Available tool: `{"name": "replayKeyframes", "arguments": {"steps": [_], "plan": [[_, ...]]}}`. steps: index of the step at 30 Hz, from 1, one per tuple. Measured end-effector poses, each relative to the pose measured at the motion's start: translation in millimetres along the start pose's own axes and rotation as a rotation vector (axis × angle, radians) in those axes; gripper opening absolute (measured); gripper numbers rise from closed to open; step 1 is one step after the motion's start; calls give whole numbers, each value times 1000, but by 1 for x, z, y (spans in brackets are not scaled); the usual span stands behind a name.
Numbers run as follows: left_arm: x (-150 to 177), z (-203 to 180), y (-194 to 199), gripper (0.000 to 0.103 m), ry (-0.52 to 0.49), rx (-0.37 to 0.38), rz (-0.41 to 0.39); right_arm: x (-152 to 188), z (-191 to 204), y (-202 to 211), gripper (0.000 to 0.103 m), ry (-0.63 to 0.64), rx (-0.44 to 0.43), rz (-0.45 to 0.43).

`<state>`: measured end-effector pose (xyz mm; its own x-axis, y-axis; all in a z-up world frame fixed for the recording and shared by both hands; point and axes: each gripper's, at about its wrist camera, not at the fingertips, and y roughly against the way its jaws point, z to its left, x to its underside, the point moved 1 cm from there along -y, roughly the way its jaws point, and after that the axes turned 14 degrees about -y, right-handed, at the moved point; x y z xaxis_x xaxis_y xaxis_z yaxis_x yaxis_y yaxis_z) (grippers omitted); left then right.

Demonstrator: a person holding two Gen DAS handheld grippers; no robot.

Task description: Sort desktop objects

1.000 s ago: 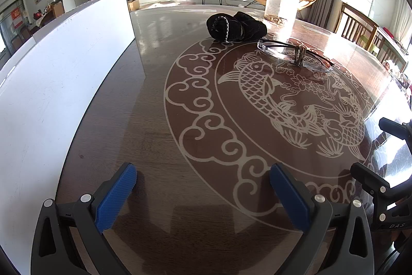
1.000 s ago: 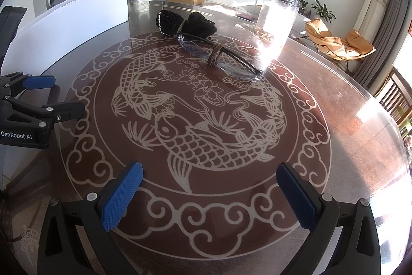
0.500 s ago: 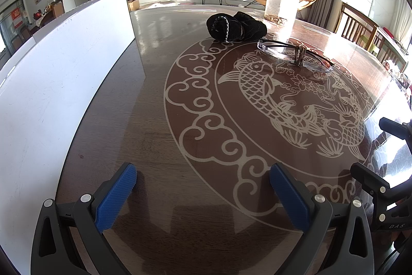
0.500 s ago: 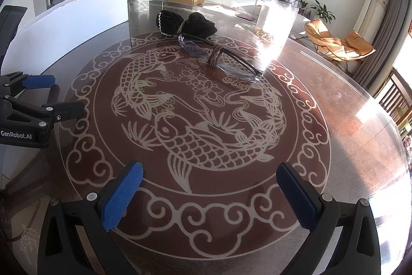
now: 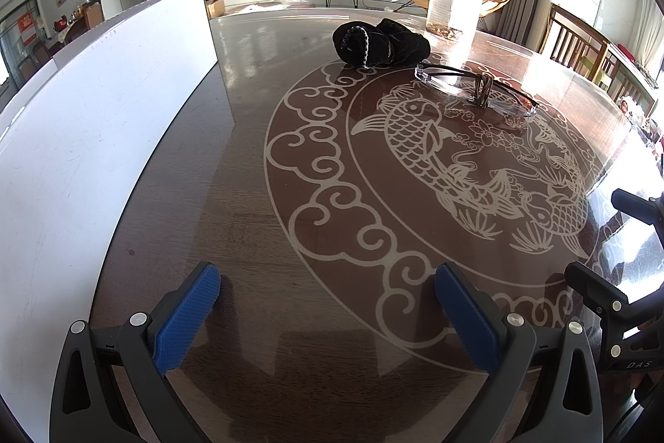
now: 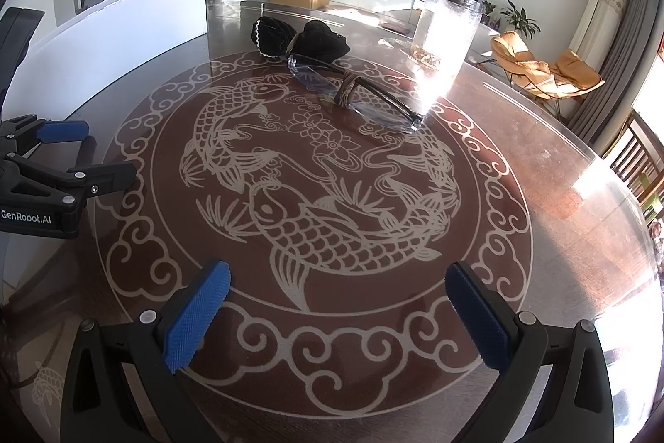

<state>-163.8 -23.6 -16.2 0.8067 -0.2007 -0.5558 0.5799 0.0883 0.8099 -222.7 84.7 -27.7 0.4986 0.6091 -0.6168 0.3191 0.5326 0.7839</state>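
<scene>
Both claws are held low over the glass-topped bench (image 5: 257,194), and nothing is gripped by either. The left claw (image 5: 328,312) is spread wide, its blue pads (image 5: 186,318) well apart with only bare bench between them. The right claw (image 6: 338,312) is likewise spread, its blue pads (image 6: 197,312) framing the lower edge of the carp roundel (image 6: 315,219) set under the glass.

Far ahead of the left claw and somewhat to its right, a pair of eyeglasses (image 5: 477,88) is seen lying folded on the bench, across the far rim of the roundel. Just beyond them, further left, a black cloth pouch (image 5: 379,42) is resting on the bench; whether the two touch cannot be told. A tall clear glass container (image 5: 454,7) stands upright behind the eyeglasses, in strong sunlight. A white board (image 5: 103,102) is stood along the bench edge to the left of the left claw.

From the right claw, the eyeglasses (image 6: 352,94) are found well ahead, near centre, with the pouch (image 6: 301,38) behind them to the left and the container (image 6: 446,28) behind to the right. The left claw (image 6: 87,152) is seen at the left side, open.
</scene>
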Motion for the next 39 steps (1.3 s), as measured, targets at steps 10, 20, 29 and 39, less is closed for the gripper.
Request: {"name": "replayKeyframes", "arguments": {"steps": [10,20,29,39], "plan": [[-1,0,-1,103,0,0,0,0,0,0,103,7,1,-2],[-1,0,-1,103,0,0,-1,0,1,0,103,17,3,-6],[-1,0,-1,103,0,0,-1,1,1,1,103,23,2,-7],[0,0,-1,103,0,0,-1,0,1,1,103,29,-2,-7]]}}
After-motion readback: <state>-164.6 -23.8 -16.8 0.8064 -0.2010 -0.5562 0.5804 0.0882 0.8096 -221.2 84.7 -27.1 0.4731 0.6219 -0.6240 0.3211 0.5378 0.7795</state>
